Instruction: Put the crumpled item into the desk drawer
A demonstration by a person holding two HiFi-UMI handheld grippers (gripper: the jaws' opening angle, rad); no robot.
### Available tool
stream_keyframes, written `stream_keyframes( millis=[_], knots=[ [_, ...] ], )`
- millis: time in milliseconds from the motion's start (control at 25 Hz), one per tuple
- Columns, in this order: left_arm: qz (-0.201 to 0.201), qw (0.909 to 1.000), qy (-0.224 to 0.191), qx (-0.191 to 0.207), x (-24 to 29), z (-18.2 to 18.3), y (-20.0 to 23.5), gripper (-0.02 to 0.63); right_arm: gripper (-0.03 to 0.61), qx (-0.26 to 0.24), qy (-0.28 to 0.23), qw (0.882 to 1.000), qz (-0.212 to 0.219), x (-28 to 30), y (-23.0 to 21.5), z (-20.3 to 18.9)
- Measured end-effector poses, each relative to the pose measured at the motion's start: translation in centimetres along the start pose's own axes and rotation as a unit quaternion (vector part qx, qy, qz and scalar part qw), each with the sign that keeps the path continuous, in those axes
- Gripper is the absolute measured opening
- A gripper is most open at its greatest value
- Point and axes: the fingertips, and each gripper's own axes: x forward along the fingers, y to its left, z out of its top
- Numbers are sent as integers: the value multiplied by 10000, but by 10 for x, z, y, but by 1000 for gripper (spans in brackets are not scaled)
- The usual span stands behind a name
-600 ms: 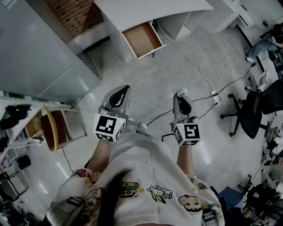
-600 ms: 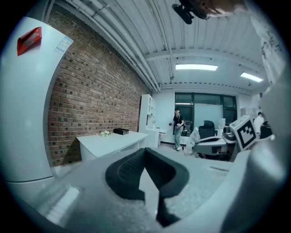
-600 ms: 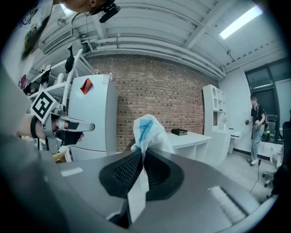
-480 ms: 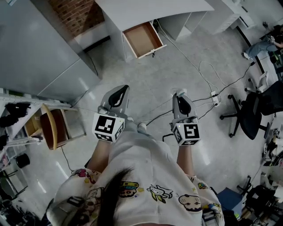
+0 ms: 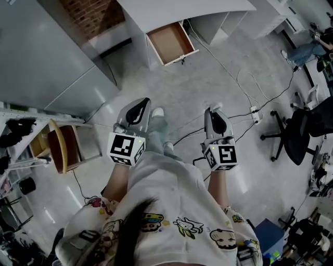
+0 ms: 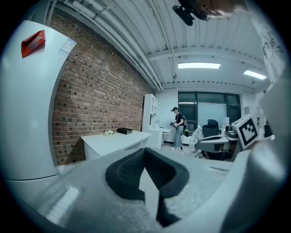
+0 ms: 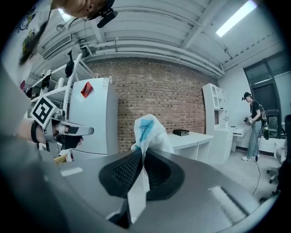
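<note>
Crumpled item (image 7: 148,132): a white-and-blue wad that rises past the jaw tips and trails below them.
Right gripper (image 7: 142,157): jaws clamped on the wad.
Left gripper (image 6: 145,152): jaw tips together, nothing between them.
Drawer (image 5: 170,41): pulled open at the upper middle of the head view, under the white desk (image 5: 182,10).
Direction: the drawer lies up and left of the right gripper, well apart from it.
Nearer hand: the left looks slightly closer, but the right carries the load.
Drawer axis: seemingly slanted, with its front toward the grippers.
</note>
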Motion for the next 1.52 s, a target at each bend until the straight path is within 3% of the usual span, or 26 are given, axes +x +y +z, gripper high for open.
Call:
stream_keyframes(
  millis=[240, 800, 1280, 1520],
  knots=[
    [-45, 10000, -51, -11, 44, 10, 29, 0, 23, 36, 25, 10000, -4, 46, -18, 8],
    [-145, 9998, 101, -21, 190, 50, 135, 0, 25, 131, 190, 9997, 11, 213, -74, 43],
    [-488, 9987, 140, 67, 237, 56, 182, 0, 25, 297, 185, 9982, -490, 271, -92, 51],
    [-476, 9986, 237, -51, 252, 49, 192, 0, 25, 296, 415, 9977, -457, 287, -98, 44]
  ],
)
